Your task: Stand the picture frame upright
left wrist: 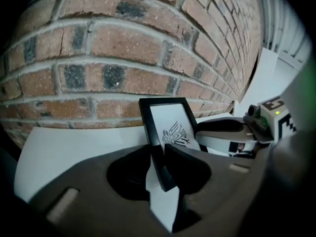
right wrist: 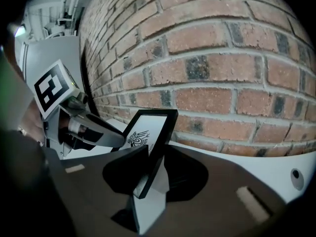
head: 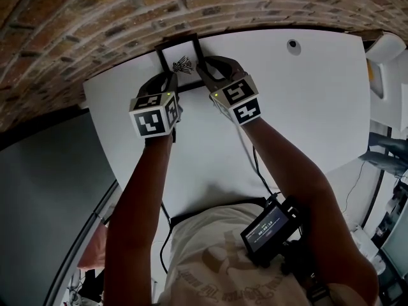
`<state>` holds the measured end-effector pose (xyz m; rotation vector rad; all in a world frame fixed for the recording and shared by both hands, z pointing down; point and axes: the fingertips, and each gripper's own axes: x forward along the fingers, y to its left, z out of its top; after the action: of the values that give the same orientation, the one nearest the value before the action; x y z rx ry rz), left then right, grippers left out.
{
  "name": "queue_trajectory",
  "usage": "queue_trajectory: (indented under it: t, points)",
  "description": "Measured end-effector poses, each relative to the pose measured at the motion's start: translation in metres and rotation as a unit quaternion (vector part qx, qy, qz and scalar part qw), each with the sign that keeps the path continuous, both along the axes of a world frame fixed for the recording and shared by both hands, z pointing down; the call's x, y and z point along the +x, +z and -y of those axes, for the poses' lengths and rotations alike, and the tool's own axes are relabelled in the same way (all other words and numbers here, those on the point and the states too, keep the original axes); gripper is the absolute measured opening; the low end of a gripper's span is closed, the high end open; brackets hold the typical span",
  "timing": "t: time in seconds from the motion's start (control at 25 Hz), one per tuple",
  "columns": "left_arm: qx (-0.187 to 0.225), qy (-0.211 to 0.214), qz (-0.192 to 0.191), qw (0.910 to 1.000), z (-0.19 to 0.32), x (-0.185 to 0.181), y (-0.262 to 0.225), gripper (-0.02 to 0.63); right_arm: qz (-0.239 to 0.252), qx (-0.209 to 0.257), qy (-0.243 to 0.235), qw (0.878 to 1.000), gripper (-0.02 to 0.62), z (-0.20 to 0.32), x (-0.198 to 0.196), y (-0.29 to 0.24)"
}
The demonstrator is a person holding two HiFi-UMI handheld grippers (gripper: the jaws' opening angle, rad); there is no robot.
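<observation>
At worktop (head: 306,107) far edge, near brick wall (head: 95,18), picture frame (head: 182,62) was tilted, gripped both sides: left tool (left wrist: 159,169) clamped on left rail, right tool (right wrist: 148,174) on right. Step judged: raising. Next move req'd tipping vertical, base settled before release.

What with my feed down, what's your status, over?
Left hand-held gripper, right hand-held gripper shut on side edges of black-rimmed picture frame. Frame tilted, near brick wall. Nothing blocking.
</observation>
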<state>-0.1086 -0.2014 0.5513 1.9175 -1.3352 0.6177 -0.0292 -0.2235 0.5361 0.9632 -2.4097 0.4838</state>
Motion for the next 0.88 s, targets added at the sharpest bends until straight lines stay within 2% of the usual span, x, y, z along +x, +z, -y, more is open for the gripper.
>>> queue_trajectory:
  t: [0.24,0.44,0.64,0.88]
  points:
    - [0.074,-0.004,0.019,0.9971,0.016,-0.001,-0.023,0.092,0.018,0.067,-0.004,0.998,0.11,0.009,0.0,-0.02]
    - [0.112,-0.006,0.031,0.9932,0.024,-0.001,-0.034,0.087,0.012,0.115,0.0,0.993,0.112,0.018,0.001,-0.029]
    - [0.122,-0.008,0.032,0.992,0.031,0.0,-0.034,0.087,-0.002,0.142,-0.005,0.99,0.114,0.025,0.002,-0.03]
    - [0.117,-0.015,0.029,0.9926,0.038,0.001,-0.03,0.084,-0.016,0.145,-0.004,0.989,0.109,0.035,0.003,-0.023]
